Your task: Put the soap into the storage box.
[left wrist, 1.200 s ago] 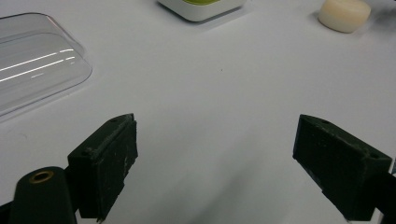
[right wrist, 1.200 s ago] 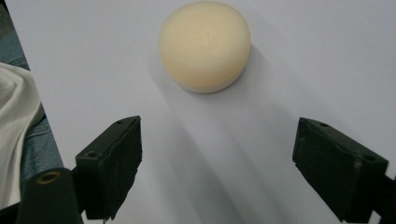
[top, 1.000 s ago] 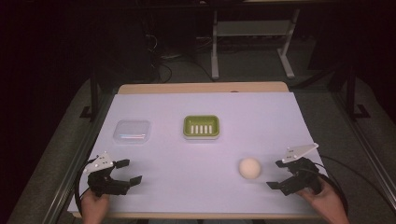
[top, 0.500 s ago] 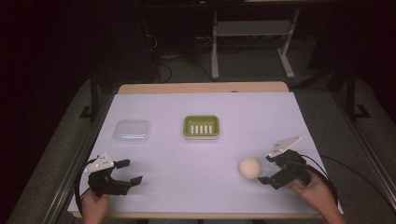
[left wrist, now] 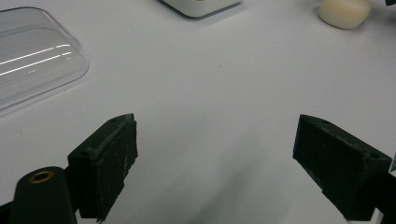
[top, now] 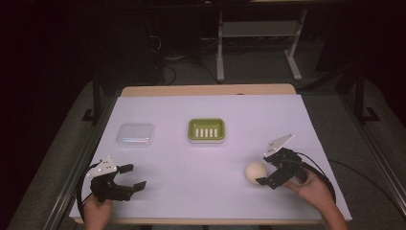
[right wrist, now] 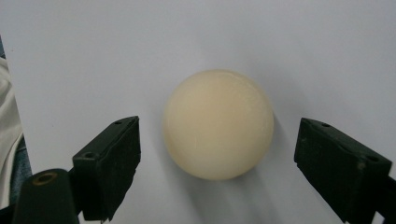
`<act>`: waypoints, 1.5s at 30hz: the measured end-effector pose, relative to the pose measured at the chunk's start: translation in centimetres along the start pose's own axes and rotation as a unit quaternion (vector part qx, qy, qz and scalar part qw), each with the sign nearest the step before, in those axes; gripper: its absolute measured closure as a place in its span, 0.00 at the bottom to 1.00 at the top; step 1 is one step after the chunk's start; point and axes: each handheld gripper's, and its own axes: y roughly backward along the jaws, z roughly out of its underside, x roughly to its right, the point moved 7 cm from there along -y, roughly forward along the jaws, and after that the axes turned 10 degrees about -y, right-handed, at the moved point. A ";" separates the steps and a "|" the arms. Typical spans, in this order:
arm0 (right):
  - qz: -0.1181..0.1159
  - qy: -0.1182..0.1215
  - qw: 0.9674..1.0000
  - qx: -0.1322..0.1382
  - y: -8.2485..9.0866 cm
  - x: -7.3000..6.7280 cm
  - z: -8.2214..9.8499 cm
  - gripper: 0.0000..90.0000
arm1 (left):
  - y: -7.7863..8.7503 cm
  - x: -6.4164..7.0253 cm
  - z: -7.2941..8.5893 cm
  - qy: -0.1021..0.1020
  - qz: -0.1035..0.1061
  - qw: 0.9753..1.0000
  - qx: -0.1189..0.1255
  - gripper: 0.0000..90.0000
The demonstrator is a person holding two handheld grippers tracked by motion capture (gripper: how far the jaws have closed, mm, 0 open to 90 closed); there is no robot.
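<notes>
Jaws of the right gripper [top: 269,170] stand wide on either side of the cream ball [top: 256,171], which rests on the white counter [top: 201,163] toward its near right; in the right gripper view the ball [right wrist: 218,123] sits between the jaws, seemingly with a gap on each side, though contact is hard to rule out. At near left, the left gripper [top: 133,176] also has its jaws wide, with nothing between them. A green dish [top: 206,130] and a clear lid [top: 135,134] lie farther back, well apart from the ball.

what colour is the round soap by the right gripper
Pale cream soap, clearest in the right gripper view.
</notes>
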 end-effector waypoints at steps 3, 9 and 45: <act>-0.001 0.002 1.000 -0.008 -0.4 0.0 -0.3 0.16 | 0.0 0.0 0.0 0.002 0.000 1.000 0.001 0.14; -0.008 0.006 1.000 -0.015 -1.2 0.0 -0.7 0.16 | 0.0 0.0 0.0 0.000 0.001 1.000 0.000 0.14; -0.011 0.013 0.998 -0.064 -3.5 0.3 -0.3 0.18 | 0.0 -0.1 0.0 0.004 0.000 1.000 0.003 0.14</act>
